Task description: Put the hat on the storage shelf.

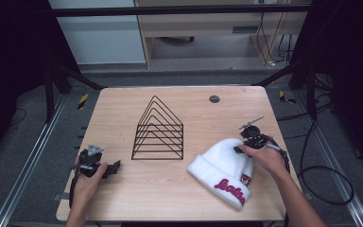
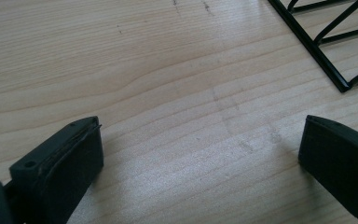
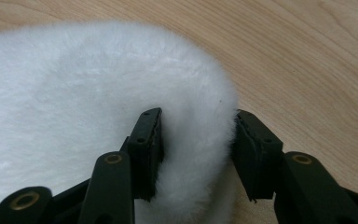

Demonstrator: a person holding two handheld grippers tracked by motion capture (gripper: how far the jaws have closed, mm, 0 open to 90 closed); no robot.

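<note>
The white hat (image 1: 224,170) lies on the table (image 1: 123,109), to the right of the wire rack (image 1: 158,130). The right gripper (image 3: 196,144) pinches a fold at its crown edge, pads sunk in the fur. The left gripper (image 2: 200,149), left of the rack, stands wide apart over bare wood; part of the hat's pink lettering is hard to read.

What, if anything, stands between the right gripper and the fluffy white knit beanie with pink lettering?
Nothing visible does. The right gripper already has a fold at the edge of the fluffy white knit beanie between its jaws, with both pads against the fur. The black wire triangular rack stands apart, to the beanie's left.
</note>
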